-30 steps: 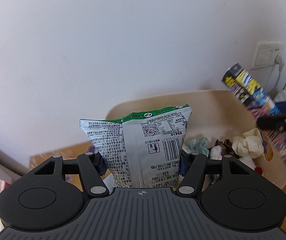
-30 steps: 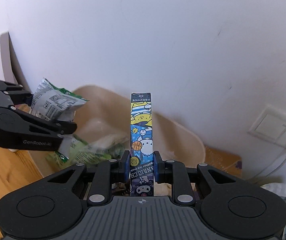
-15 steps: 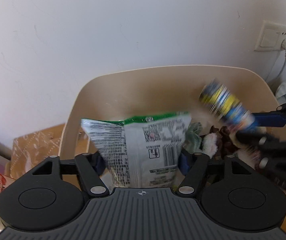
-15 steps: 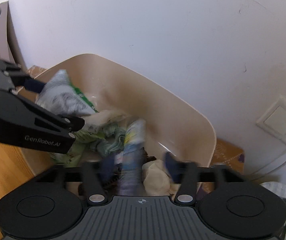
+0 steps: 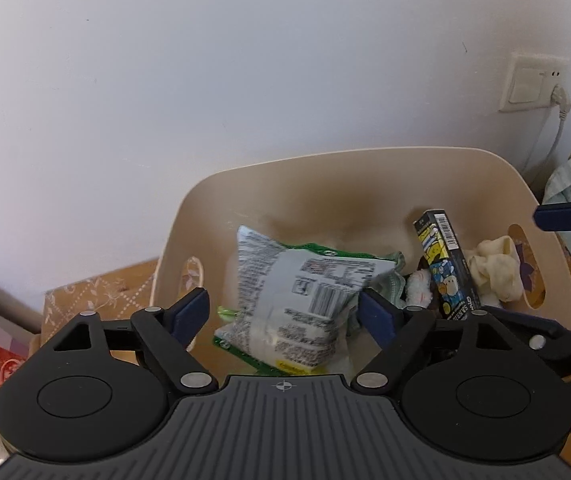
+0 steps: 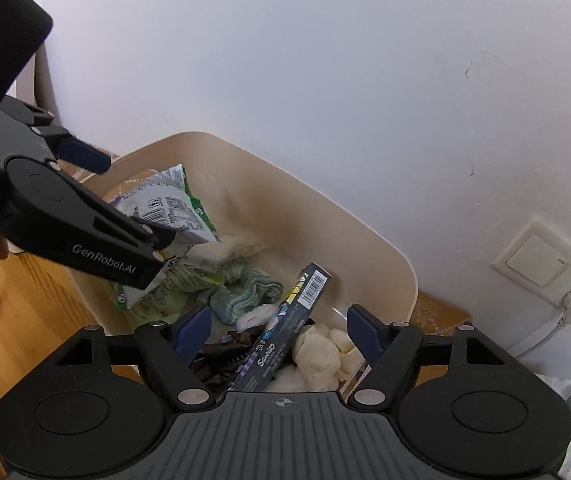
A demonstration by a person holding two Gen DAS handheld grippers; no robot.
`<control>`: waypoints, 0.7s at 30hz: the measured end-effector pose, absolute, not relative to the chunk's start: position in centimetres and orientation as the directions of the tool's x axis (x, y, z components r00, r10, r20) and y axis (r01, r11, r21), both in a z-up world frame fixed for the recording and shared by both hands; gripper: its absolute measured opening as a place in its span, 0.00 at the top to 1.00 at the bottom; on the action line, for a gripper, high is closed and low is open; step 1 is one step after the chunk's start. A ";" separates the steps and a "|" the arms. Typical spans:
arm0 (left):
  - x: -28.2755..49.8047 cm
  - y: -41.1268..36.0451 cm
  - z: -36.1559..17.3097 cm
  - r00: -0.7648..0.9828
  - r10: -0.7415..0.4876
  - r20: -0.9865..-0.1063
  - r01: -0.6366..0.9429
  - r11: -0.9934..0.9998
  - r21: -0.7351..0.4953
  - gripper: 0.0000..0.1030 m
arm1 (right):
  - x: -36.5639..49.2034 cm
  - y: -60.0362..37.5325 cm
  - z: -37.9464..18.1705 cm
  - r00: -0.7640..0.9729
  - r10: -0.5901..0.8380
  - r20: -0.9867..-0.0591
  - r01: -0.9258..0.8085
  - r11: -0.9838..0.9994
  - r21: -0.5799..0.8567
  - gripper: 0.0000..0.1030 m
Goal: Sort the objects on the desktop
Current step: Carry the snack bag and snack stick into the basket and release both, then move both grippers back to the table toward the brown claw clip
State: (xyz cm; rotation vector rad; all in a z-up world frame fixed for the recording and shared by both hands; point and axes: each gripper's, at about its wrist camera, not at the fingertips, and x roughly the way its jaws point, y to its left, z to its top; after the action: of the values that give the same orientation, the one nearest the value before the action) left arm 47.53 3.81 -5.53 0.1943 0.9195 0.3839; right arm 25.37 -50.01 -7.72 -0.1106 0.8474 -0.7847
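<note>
White wall behind a beige bin (image 5: 365, 184); both claws, left (image 5: 285, 312) and right (image 6: 281, 326), are opening wide, gripping nothing, above snack bag (image 5: 305, 304) and box (image 6: 285, 320) at frame centre.

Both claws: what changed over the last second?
Both let go. The left claw is opening and the snack bag has dropped into the beige bin. The right claw is opening too; its cartoon box now leans inside the bin. Bin, rags and wall socket unchanged.
</note>
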 end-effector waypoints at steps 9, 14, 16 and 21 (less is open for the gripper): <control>45.2 3.1 -4.5 0.574 0.403 -0.713 -0.232 0.915 0.330 0.13 | 23.4 -46.8 -5.3 0.429 -0.676 -0.599 0.577 0.716 -0.394 0.24; 43.1 2.4 -4.3 0.584 0.373 -0.721 -0.202 0.927 0.316 0.10 | 20.9 -44.0 -4.4 0.456 -0.674 -0.581 0.590 0.718 -0.370 0.17; 41.8 2.2 -4.1 0.581 0.358 -0.731 -0.182 0.932 0.312 0.10 | 20.0 -42.9 -4.3 0.465 -0.672 -0.576 0.589 0.721 -0.365 0.15; 37.7 2.0 -3.4 0.581 0.342 -0.739 -0.139 0.936 0.324 0.10 | 18.0 -40.6 -5.0 0.460 -0.664 -0.590 0.583 0.727 -0.363 0.15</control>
State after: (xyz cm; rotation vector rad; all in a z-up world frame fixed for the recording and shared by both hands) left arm 37.70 1.97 -3.38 0.2417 0.9105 0.2844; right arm 18.01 -40.56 -5.05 -0.1151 0.7768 -0.7693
